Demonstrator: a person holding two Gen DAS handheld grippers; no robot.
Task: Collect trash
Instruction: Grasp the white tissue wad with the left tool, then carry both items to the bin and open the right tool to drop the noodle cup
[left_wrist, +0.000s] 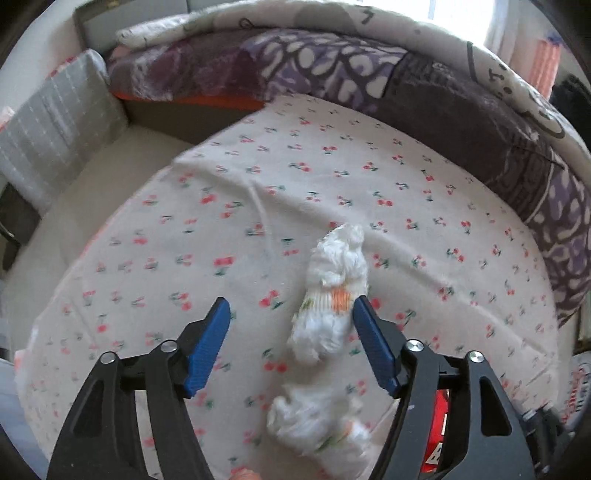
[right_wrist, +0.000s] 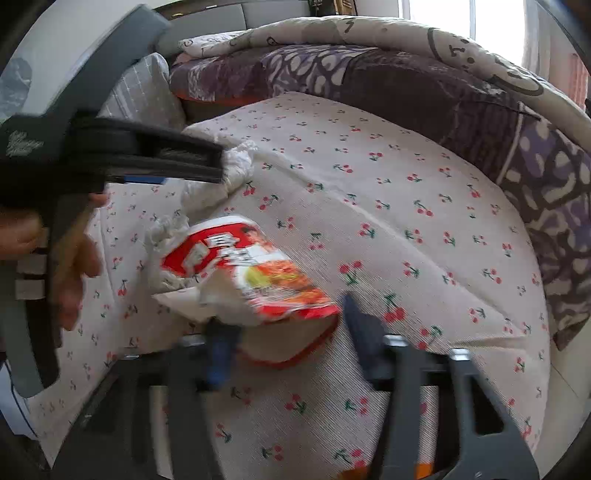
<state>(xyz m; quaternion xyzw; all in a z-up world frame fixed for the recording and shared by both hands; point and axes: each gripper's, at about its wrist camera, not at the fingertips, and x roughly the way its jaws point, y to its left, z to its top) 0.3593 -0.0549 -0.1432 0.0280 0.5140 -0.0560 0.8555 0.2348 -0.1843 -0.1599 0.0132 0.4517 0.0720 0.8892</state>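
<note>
left gripper (left_wrist: 291, 325): jaws apart | crumpled tissue (left_wrist: 334, 291) on bed (left_wrist: 424, 206), lying near-to-far, touching its right finger | right gripper (right_wrist: 286, 325): parted, red wrapper (right_wrist: 240, 273) loose between

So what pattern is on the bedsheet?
Small red cherries with green stems on white bedsheet; clearest in the right wrist view.

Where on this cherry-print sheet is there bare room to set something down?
The cherry-print sheet lies bare between the red snack wrapper and the purple patterned quilt, and again beyond the crumpled white tissue toward that quilt. It is crowded at the near left, where the tissues, the wrapper and the left tongs cluster; the right tongs stand open at the wrapper.
</note>
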